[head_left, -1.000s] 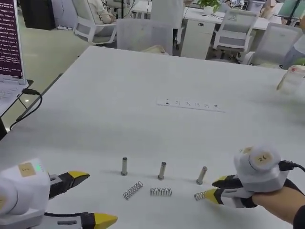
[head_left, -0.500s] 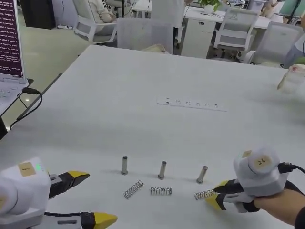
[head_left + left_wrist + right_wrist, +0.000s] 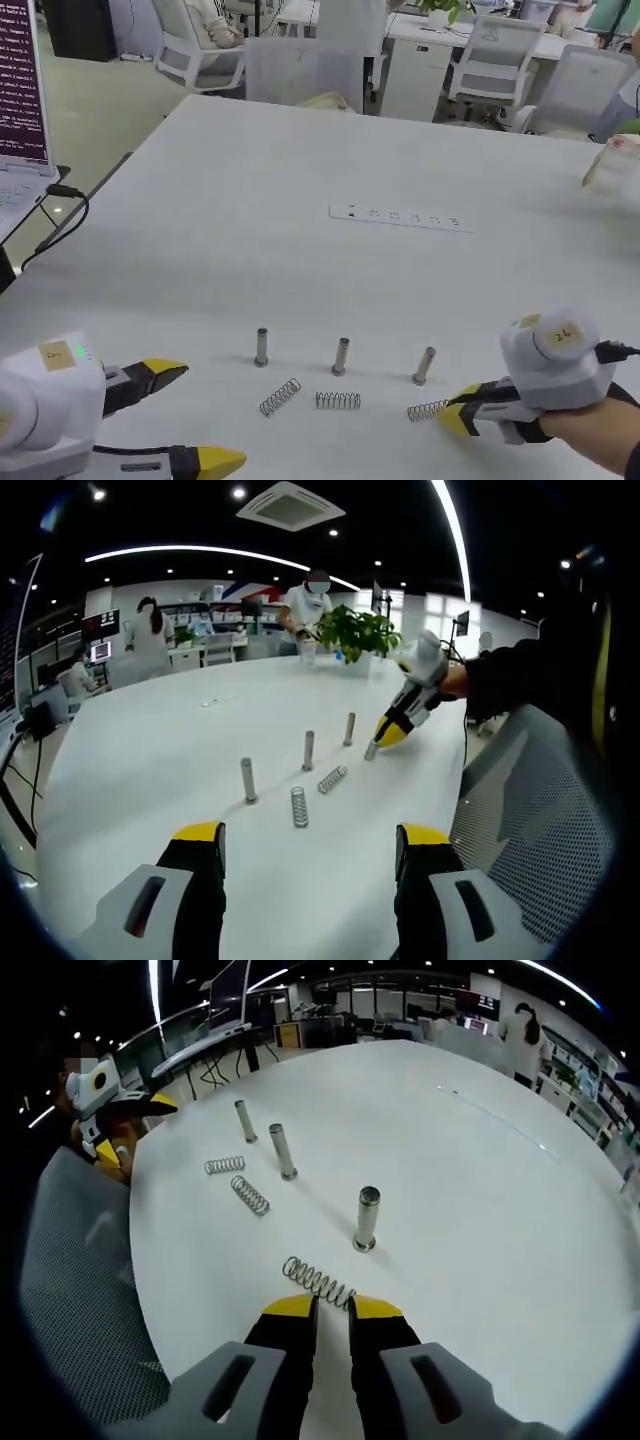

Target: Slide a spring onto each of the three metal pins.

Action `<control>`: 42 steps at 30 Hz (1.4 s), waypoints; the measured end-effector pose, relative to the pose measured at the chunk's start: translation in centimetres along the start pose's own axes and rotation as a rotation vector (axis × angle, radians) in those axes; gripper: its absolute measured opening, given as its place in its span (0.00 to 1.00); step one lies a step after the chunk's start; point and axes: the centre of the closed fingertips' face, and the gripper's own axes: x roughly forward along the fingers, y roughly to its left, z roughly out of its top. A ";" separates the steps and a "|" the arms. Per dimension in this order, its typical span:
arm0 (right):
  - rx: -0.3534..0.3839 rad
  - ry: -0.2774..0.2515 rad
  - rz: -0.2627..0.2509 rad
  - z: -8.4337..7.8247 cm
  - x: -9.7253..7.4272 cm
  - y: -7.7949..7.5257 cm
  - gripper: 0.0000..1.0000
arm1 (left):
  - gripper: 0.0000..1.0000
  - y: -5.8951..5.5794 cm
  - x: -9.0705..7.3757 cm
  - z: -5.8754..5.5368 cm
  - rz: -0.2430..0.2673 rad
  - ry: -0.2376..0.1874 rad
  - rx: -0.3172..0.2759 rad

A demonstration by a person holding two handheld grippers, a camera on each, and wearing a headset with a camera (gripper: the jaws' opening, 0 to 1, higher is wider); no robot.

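Three short metal pins stand upright in a row on the white table (image 3: 300,250): left pin (image 3: 261,347), middle pin (image 3: 340,356), right pin (image 3: 424,366). In front of them lie three springs: left spring (image 3: 279,397), middle spring (image 3: 337,401), right spring (image 3: 428,409). My right gripper (image 3: 455,412) is low on the table with its jaws closed on the near end of the right spring (image 3: 318,1282), just before the right pin (image 3: 366,1218). My left gripper (image 3: 195,415) stands open at the front left, well short of the springs (image 3: 299,807), with nothing between its fingers.
A white power strip (image 3: 400,218) lies mid-table beyond the pins. A laptop (image 3: 20,90) and black cable (image 3: 60,215) sit off the left edge. A clear plastic item (image 3: 610,160) rests at the far right. Office chairs (image 3: 485,60) stand behind the table.
The right gripper's jaws, apart a second ago around the right spring's end, have closed on it. The left gripper, pins and other springs have not moved.
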 end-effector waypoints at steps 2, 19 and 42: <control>0.029 -0.009 0.010 -0.1 -0.1 0.0 0.10 | 0.65 0.0 0.0 0.0 0.000 0.001 0.001; 0.126 -0.070 0.060 0.4 -0.6 0.6 0.05 | 0.65 -0.1 0.0 -0.1 -0.002 0.010 0.005; 0.076 -0.078 0.106 1.3 -1.3 2.7 0.00 | 0.60 -0.8 0.0 0.1 -0.021 0.005 0.019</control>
